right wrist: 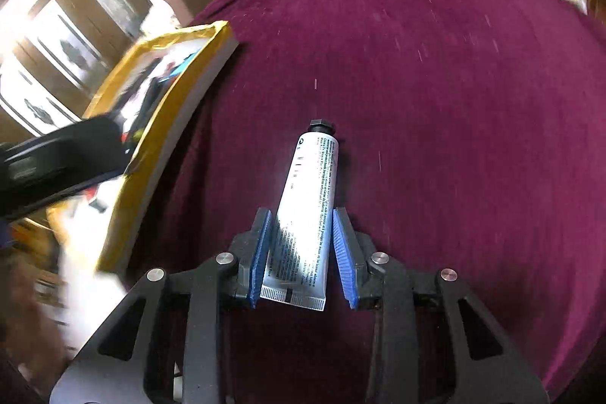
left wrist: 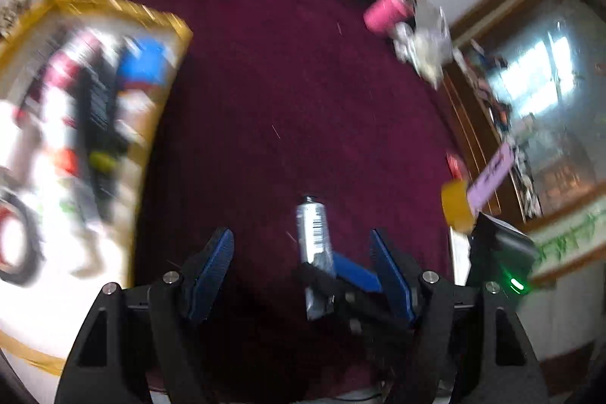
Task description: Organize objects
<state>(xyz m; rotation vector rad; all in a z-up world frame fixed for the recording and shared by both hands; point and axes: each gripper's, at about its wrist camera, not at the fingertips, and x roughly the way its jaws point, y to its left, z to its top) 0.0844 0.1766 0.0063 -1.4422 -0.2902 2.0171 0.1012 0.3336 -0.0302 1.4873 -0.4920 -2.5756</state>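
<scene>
1. Two hand-held grippers, both with blue ribbed pads on black fingers, above a surface (right wrist: 435, 70) covered in dark red cloth.
2. Right hand-held gripper (right wrist: 302, 226): jaws partly closed around a silver-white tube (right wrist: 306, 211) with a black cap. The left pad lies against the tube's edge; the right pad sits just beside the other edge, and firm contact on that side cannot be told. The tube lies on the cloth, cap pointing away from the gripper, crimped end between the fingers.
3. Left hand-held gripper (left wrist: 301, 248): jaws spread wide, nothing between the pads. In its view the same tube (left wrist: 313, 233) lies ahead, with the right gripper's blue pad at its lower part.
4. Tray (right wrist: 178, 89): white, yellow-rimmed, at the left of the cloth, well apart from the tube. Contents are blurred: blue, black, red and yellow-green items, not identifiable.
5. Pink cup (left wrist: 386, 9): at the far right edge of the surface, beside a blurred pale clutter.
6. Yellow item (left wrist: 456, 207): at the right edge of the surface, with a lilac strip just beside it.
</scene>
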